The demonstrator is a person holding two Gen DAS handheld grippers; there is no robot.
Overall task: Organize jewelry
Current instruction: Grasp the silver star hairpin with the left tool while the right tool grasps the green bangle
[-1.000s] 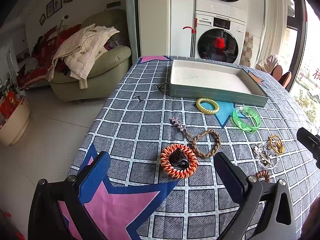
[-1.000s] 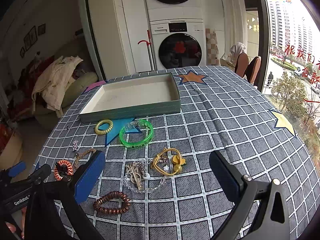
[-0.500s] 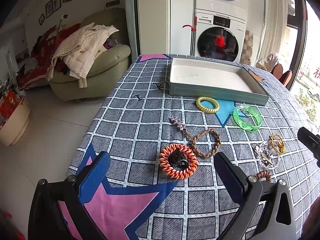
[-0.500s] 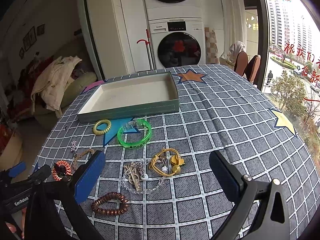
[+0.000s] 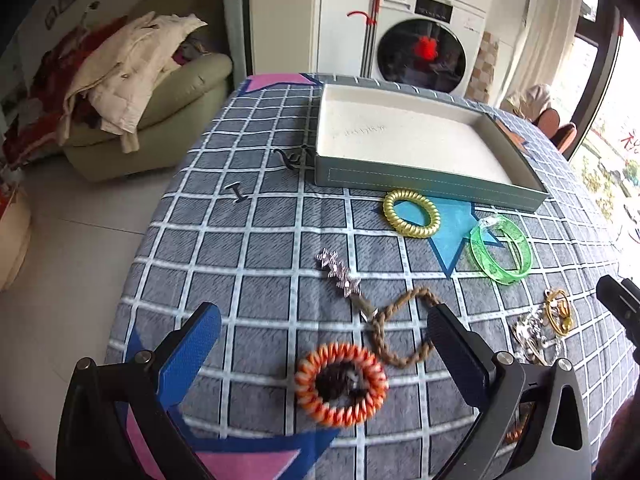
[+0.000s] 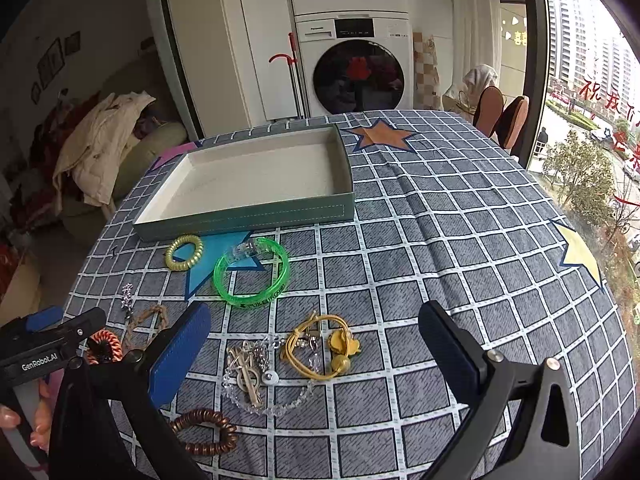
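An empty teal tray [image 5: 424, 178] [image 6: 248, 220] stands at the far side of the checked tablecloth. My left gripper [image 5: 324, 340] is open, low over an orange coil hair tie [image 5: 341, 388] that lies between its fingers. A brown braided band [image 5: 400, 332] and a silver star clip [image 5: 340, 274] lie just beyond. My right gripper [image 6: 316, 332] is open above a yellow cord bracelet [image 6: 320, 346] and a clear bead bracelet [image 6: 256, 376]. A green bangle [image 6: 251, 272] and a yellow coil tie [image 6: 184, 252] lie near the tray.
A brown coil tie [image 6: 204, 432] lies by the near table edge. Small black hairpins [image 5: 240, 192] lie left of the tray. A sofa with clothes [image 5: 132, 80] and a washing machine [image 6: 356, 76] stand beyond the table.
My left gripper has moved forward and down toward the orange coil tie, which now lies between its fingers. My right gripper has edged slightly forward over the yellow cord bracelet.
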